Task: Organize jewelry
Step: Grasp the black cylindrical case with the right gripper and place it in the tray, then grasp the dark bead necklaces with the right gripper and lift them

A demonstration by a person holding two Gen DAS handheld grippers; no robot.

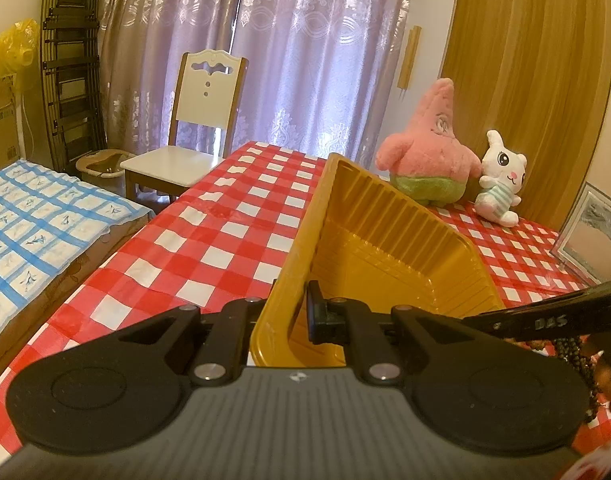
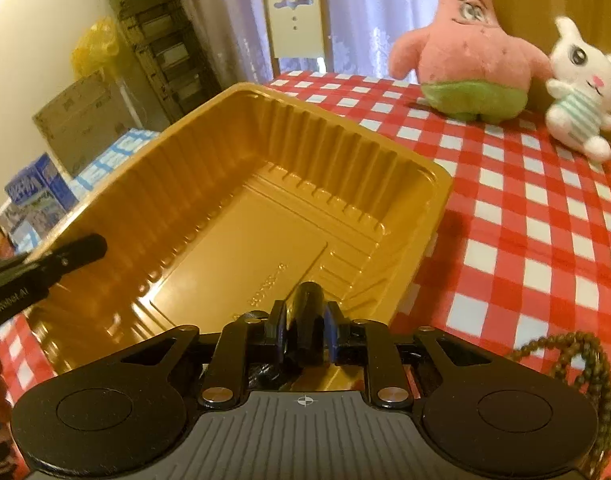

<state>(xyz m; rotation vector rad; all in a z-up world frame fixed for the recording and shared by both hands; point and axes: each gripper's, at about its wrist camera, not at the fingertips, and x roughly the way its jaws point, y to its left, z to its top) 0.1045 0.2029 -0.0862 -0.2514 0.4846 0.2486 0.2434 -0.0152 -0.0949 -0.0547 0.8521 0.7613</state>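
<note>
Black pads of my left gripper (image 1: 291, 312) are pinched on the near rim of the gold plastic tray (image 1: 389, 224), which sits tilted on the red-checked tablecloth (image 1: 209, 240). My right gripper (image 2: 305, 330) is closed around a dark cylindrical thing (image 2: 305, 320); I can't make out what it is, maybe a jewelry piece, and it hangs over the tray's near edge. A brown bead strand (image 2: 585, 364) lies on the cloth at about four o'clock from that claw. Further out, at one o'clock, a pink star plush (image 2: 469, 48) and a white bunny plush (image 2: 585, 84) stand together. A white chair (image 1: 201, 120) is at eleven o'clock, beyond the table.
</note>
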